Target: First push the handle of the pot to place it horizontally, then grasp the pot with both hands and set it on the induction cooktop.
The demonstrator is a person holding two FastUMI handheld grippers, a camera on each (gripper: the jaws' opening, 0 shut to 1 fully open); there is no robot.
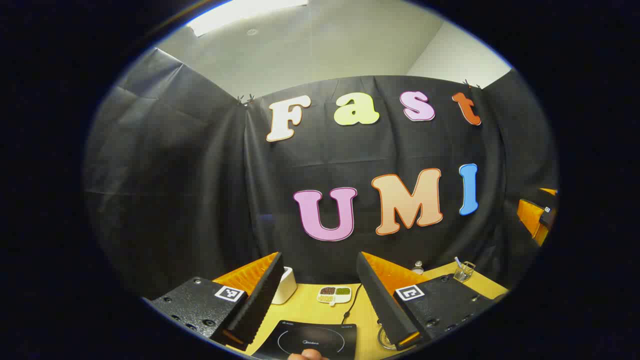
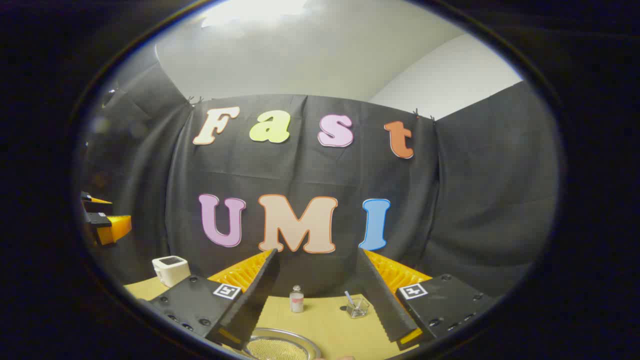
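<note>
We see a staged recording booth: black cloth wall (image 1: 200, 190) behind a yellow table (image 1: 310, 307) set with a cooktop (image 1: 312, 340) and jar (image 2: 296, 299).

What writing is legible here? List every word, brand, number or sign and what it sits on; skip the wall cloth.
No text can be quoted with confidence.
induction cooktop: print in its ring and corners, too small to read.
divided dish: print on its front, blurred.
small bottle: label, too small.
left gripper and right gripper: square coded markers, no letters.

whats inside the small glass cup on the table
The small glass cup holds a thin stick-like utensil leaning on its rim; too small to tell whether any liquid is inside.
</note>
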